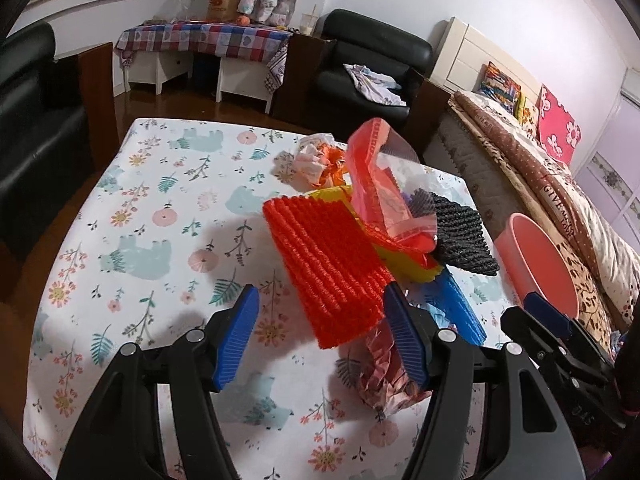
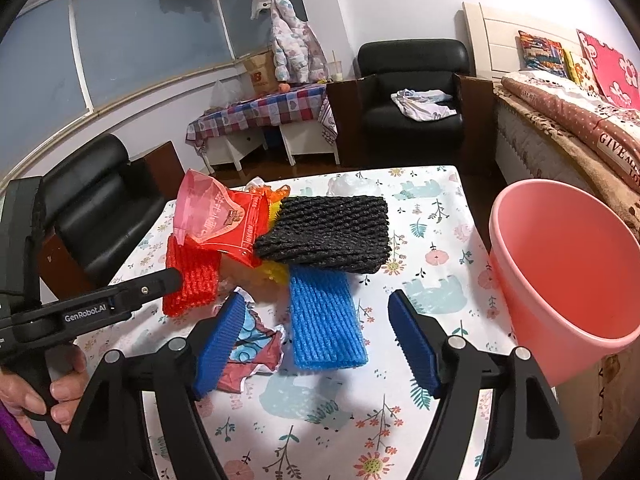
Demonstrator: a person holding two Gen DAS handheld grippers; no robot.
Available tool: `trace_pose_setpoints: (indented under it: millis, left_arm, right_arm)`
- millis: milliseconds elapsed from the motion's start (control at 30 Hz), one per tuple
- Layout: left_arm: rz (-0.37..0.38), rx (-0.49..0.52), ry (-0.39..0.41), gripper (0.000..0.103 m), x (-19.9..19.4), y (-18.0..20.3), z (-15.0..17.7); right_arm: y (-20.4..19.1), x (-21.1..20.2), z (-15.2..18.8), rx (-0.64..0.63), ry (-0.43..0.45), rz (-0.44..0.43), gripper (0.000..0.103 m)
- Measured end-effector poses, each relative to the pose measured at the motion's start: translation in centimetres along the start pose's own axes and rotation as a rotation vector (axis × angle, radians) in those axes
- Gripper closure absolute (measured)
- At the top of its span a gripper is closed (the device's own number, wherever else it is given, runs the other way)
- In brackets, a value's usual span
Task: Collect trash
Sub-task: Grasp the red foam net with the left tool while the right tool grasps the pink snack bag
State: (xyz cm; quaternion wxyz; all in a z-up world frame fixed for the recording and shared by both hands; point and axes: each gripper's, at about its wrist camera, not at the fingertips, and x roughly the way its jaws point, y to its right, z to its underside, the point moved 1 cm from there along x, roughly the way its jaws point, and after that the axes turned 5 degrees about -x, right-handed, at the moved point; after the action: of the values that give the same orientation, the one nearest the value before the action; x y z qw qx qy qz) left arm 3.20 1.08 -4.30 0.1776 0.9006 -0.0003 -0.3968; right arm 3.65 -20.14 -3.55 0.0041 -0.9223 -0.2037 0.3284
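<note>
My left gripper (image 1: 320, 332) gapes around the red foam net (image 1: 328, 264)'s near edge; right gripper (image 2: 320, 344) released, bare tablecloth (image 2: 320, 432) beneath.

The left gripper (image 1: 320, 332) hangs with jaws apart around the near end of a red foam net (image 1: 328, 264). It lies on the floral-clothed bench (image 1: 140, 240), a pink bucket (image 1: 540, 264) at its right.

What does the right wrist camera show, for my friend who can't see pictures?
The open right gripper hovers over a flowery table above a blue foam net and a crumpled wrapper. Behind lie a black foam net, a red foam net and a red plastic bag. A pink bucket waits on the right.
</note>
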Motion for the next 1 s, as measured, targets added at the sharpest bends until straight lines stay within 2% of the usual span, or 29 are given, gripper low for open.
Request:
trace_pose_setpoints:
  millis: [200, 300, 500, 667, 767, 1000]
  left_arm:
    - [0.021, -0.018, -0.028, 0.073, 0.8, -0.2, 0.1]
    - [0.023, -0.019, -0.017, 0.082, 0.5, -0.5, 0.0]
    - [0.027, -0.011, 0.029, 0.089, -1.0, -1.0, -0.3]
    - [0.036, -0.02, 0.046, 0.089, -1.7, -1.6, -0.7]
    - [0.04, -0.022, 0.047, 0.089, -1.7, -1.9, -0.8]
    - [0.068, -0.019, 0.025, 0.089, -1.6, -2.0, -0.7]
  right_arm:
    - [0.3, 0.5, -0.2, 0.008, -0.006, -0.011, 0.03]
    - [0.3, 0.7, -0.4, 0.012, -0.005, -0.029, 0.03]
    - [-0.9, 1.0, -1.4, 0.003, 0.011, -0.111, 0.03]
    - [-3.5, 1.5, -2.3, -0.064, 0.019, -0.168, 0.03]
    - [-5.4, 2.5, -2.9, -0.102, 0.0, -0.198, 0.034]
    - [-7.5, 4.0, -5.4, -0.078, -0.015, -0.268, 0.042]
